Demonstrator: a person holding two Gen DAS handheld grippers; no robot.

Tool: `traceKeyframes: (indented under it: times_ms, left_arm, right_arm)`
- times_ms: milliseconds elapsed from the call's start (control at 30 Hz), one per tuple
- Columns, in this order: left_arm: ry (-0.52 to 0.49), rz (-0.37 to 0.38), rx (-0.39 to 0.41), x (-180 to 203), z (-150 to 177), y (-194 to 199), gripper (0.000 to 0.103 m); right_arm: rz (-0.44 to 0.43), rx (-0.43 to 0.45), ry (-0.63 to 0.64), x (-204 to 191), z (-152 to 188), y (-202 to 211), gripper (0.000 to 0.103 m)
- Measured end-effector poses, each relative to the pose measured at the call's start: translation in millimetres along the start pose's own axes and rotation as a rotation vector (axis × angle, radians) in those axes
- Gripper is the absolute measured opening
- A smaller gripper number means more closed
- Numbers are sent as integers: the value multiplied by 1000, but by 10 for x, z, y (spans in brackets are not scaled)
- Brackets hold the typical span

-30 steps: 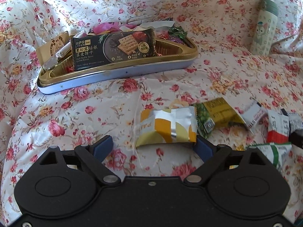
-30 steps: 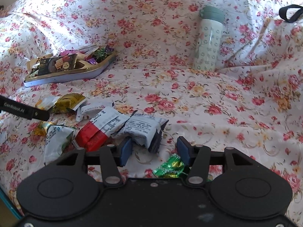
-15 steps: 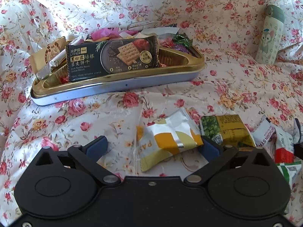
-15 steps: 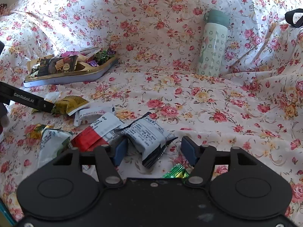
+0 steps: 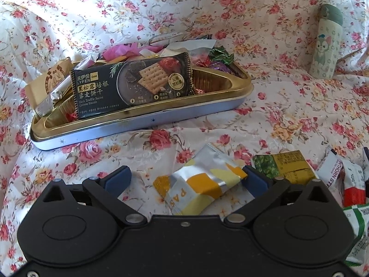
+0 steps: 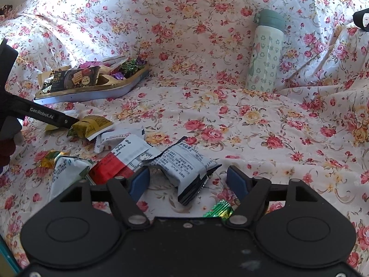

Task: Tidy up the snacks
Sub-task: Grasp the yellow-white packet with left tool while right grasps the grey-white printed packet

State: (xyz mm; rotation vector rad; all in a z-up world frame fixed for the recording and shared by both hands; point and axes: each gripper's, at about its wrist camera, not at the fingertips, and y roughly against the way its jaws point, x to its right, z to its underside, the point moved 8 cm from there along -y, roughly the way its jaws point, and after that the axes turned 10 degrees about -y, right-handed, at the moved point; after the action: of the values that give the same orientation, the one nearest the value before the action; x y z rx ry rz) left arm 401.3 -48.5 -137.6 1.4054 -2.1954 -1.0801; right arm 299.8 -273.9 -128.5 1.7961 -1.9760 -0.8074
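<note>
A gold-lined tin tray (image 5: 147, 122) full of snacks, with a black cracker pack (image 5: 131, 86) on top, sits on the floral cloth; it also shows in the right wrist view (image 6: 92, 94). My left gripper (image 5: 186, 180) is open around a yellow and silver snack packet (image 5: 200, 187), whose right end touches the right finger. My right gripper (image 6: 188, 181) is open around a grey-white packet (image 6: 186, 168) lying on the cloth. A red and white packet (image 6: 120, 161) lies by its left finger.
A green-gold packet (image 5: 283, 166), white packets (image 5: 334, 168) and a green-white pack (image 5: 357, 226) lie right of the left gripper. A green candy (image 6: 219, 210) lies under the right gripper. A pale green bottle (image 6: 265, 53) stands at the back. The left gripper's finger (image 6: 46, 115) shows at left.
The left gripper has moved forward so the yellow packet now lies between its fingers, tilted against the right one. The right gripper has moved forward around the grey-white packet.
</note>
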Motion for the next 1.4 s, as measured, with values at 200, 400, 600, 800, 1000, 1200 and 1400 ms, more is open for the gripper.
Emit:
traceKeyframes:
  times_ms: [200, 400, 600, 800, 1000, 1200, 1400]
  left_arm:
    - [-73, 65, 18, 86, 59, 102, 98]
    - [-92, 113, 24, 111, 53, 136, 94]
    - [-126, 118, 36, 152, 132, 227, 91]
    - [-101, 137, 50, 176, 110, 288, 85]
    - [-15, 146, 36, 122, 13, 297, 97]
    - [37, 96, -34, 103, 38, 176, 96]
    - [-4, 37, -36, 197, 71, 125, 97]
  right_arm:
    - [1, 0, 0, 2, 1, -1, 80]
    - [1, 1, 0, 4, 1, -1, 80]
    - [1, 1, 0, 3, 0, -1, 80]
    - [2, 1, 0, 3, 0, -2, 80]
    - [3, 2, 0, 2, -1, -2, 80]
    - [3, 2, 0, 1, 0, -1, 80]
    - [4, 2, -1, 2, 1, 0, 80]
